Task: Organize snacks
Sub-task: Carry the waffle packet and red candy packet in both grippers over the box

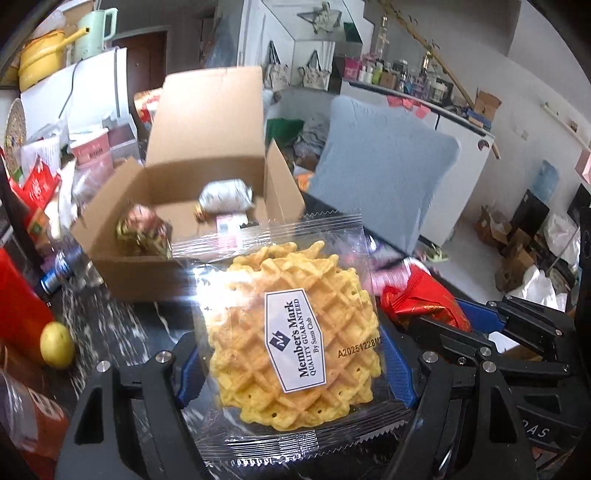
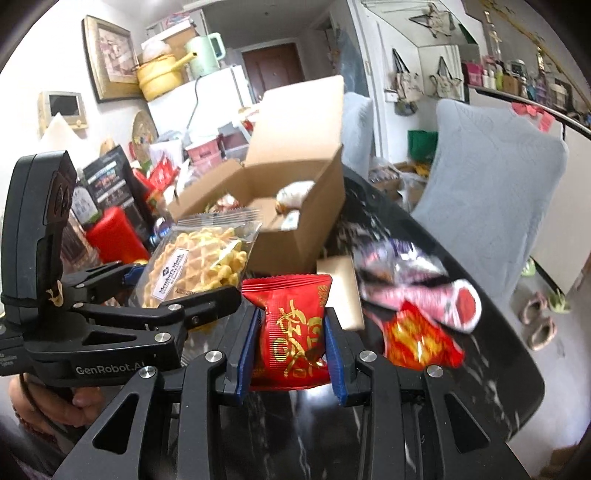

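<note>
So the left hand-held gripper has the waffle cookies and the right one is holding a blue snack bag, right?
Not quite: the right hand-held gripper holds a red snack bag, not blue, as the right wrist view shows. The left hand-held gripper does have the waffle cookies.

One waffle pack (image 1: 291,328), one cardboard box (image 1: 207,147), two grey cushions (image 2: 491,177).

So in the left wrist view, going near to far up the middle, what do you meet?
Left gripper → waffle snack pack clamped in it → open cardboard box with wrapped snacks inside → box's raised flap → white cabinets on the far wall.
</note>
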The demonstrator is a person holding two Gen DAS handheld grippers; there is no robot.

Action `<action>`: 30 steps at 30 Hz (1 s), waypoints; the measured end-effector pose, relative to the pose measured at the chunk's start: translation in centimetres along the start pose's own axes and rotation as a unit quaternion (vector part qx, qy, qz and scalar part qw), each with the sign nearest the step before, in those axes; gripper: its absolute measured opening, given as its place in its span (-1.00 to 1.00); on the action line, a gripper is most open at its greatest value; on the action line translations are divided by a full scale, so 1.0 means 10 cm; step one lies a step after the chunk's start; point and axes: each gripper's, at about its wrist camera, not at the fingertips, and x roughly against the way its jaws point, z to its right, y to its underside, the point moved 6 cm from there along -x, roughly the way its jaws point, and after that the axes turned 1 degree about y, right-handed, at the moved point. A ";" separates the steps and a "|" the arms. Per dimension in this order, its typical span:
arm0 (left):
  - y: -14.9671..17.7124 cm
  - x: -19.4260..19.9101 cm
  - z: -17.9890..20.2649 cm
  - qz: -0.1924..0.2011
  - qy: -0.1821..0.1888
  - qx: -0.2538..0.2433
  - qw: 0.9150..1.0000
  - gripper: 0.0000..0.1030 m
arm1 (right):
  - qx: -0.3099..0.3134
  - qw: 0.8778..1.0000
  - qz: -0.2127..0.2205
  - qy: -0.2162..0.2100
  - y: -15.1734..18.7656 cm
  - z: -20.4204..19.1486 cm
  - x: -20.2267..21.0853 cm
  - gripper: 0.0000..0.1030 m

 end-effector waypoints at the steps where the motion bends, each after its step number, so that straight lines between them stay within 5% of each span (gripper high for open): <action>1: -0.05 0.00 -0.02 0.005 -0.002 0.001 1.000 0.53 | 0.003 1.000 0.003 -0.001 -0.06 -0.01 -0.01 -0.36; 30: -1.36 -0.49 -1.18 0.093 -0.083 0.037 0.992 0.53 | 0.066 0.995 0.080 -0.011 -1.67 -0.20 -0.95 -0.36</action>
